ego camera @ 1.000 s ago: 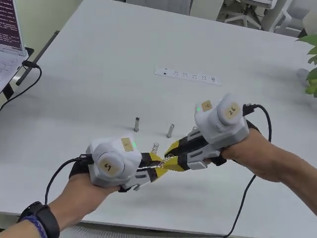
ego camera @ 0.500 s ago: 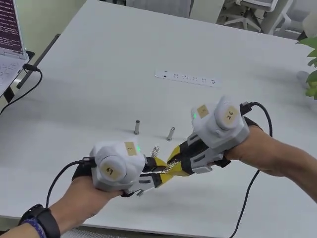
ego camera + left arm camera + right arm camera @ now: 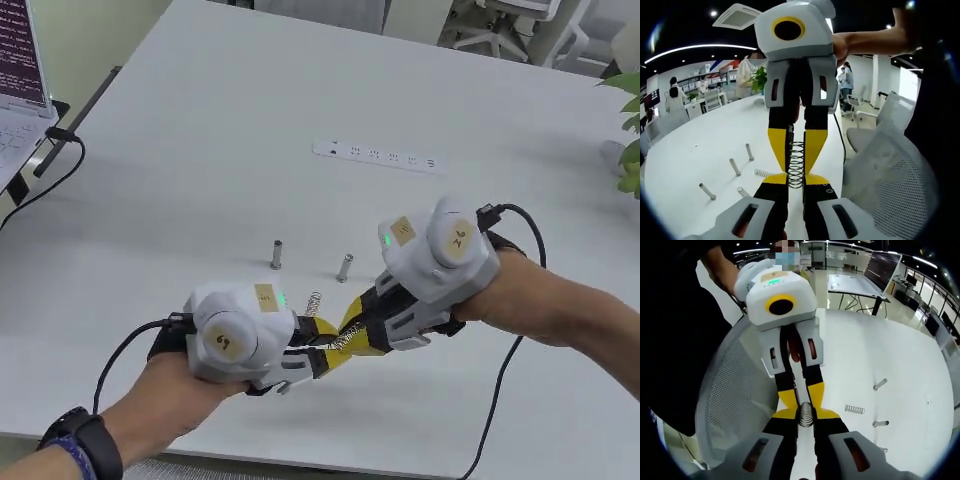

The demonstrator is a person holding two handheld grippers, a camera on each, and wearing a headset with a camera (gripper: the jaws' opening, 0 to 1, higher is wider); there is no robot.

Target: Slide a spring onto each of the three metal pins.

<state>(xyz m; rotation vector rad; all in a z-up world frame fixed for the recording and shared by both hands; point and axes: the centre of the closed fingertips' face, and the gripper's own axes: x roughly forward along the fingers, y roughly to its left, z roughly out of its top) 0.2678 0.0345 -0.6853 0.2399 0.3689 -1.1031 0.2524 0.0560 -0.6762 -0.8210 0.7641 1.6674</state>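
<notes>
My left gripper and right gripper meet tip to tip above the table's near edge. Both are shut on one spring, which spans the gap between them. In the left gripper view the spring runs from my left gripper up into the right gripper. The right gripper view looks down the spring's end. Two metal pins stand upright just beyond the grippers. A loose spring lies in front of them. Three bare pins and two loose springs lie on the table in the left gripper view.
A white power strip lies mid-table beyond the pins. An open laptop and its black cable sit at the far left. Green plant leaves reach in at the right edge. A mesh chair stands beside the table.
Both grippers have stayed closed on the same spring. The right gripper has sunk slightly and the left has edged a little to the right.
</notes>
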